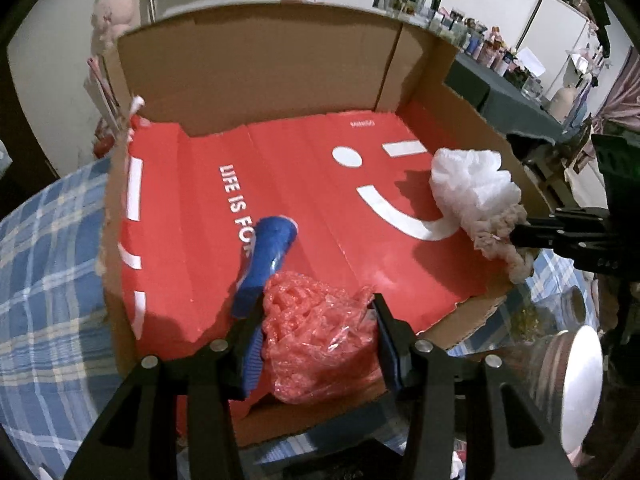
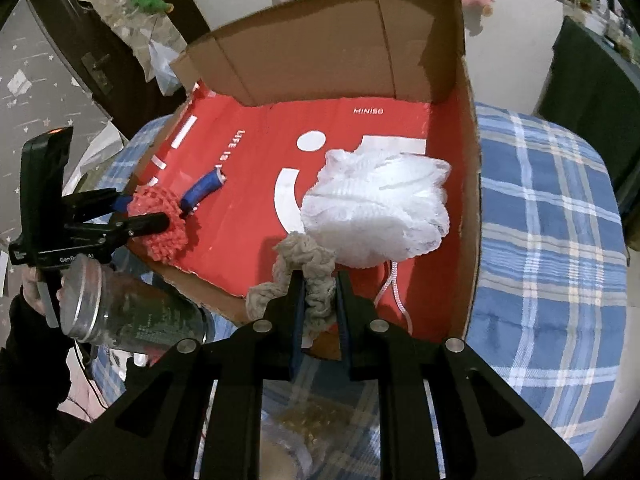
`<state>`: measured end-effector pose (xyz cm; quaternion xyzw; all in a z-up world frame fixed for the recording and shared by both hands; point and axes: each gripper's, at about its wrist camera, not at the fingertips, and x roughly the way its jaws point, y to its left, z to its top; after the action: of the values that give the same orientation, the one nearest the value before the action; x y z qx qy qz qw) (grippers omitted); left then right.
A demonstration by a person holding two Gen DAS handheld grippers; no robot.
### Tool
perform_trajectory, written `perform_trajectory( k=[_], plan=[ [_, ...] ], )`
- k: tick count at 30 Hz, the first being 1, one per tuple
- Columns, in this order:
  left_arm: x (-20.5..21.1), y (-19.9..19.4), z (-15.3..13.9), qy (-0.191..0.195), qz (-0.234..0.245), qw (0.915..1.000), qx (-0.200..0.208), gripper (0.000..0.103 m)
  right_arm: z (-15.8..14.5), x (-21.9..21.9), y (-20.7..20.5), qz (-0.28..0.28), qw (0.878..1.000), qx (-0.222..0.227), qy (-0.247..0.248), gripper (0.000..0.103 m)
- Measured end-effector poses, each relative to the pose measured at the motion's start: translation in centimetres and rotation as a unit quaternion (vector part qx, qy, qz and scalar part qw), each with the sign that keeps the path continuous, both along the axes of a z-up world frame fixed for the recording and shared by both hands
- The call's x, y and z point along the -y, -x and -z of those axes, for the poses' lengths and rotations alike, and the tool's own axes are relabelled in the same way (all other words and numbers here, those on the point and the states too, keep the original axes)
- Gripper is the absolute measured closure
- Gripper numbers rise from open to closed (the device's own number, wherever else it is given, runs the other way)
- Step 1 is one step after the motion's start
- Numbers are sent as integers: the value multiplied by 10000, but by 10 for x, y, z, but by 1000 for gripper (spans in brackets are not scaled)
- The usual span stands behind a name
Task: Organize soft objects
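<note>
At the box's near edge, 6 o'clock in the left wrist view, the left gripper [image 1: 316, 344] is clamped on a red mesh wad [image 1: 316, 340]; both pads press into it. Wad sits over the red liner [image 1: 300, 168], touching a blue roll [image 1: 266, 256] lying at 11 o'clock from it. In the right wrist view the same wad [image 2: 162, 224] shows at 9 o'clock, pinched in the left gripper [image 2: 148, 220].

Right gripper [image 2: 316, 300] is clenched on a beige scrunchie [image 2: 308, 276], fingers [image 2: 298, 304] close together with the fabric bunched between. Scrunchie touches a white loofah [image 2: 380, 208] at 1 o'clock from it; loofah rests on the liner by the box's right wall, its cord [image 2: 394, 288] trailing toward 6 o'clock. From the left wrist view, loofah [image 1: 472, 188] and scrunchie [image 1: 500, 236] sit at 3 o'clock, right gripper [image 1: 520, 236] on the scrunchie.

Cardboard box [image 2: 470, 184] stands on a blue plaid cloth [image 2: 552, 240]. Glass jar [image 2: 120, 316] lies near the box's front-left corner, 8 o'clock.
</note>
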<state>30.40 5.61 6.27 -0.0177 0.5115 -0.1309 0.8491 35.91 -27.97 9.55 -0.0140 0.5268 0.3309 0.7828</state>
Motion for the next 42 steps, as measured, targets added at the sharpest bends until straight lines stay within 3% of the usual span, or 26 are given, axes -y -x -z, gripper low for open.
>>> perform_trajectory(
  k=[5,32,42],
  plan=[
    [-1,-7,8,-57,-15,9999,-85,53,7,-5,-6,-89,9999,-114,65,89],
    [-10,-28,9,-398,-274,9988,19,53,21,-34,-21,-334,9958,181,828,89],
    [-10,-28,9,-414,-216,9989,10,51,22,-35,-22,-355,9955,181,864,89]
  ],
)
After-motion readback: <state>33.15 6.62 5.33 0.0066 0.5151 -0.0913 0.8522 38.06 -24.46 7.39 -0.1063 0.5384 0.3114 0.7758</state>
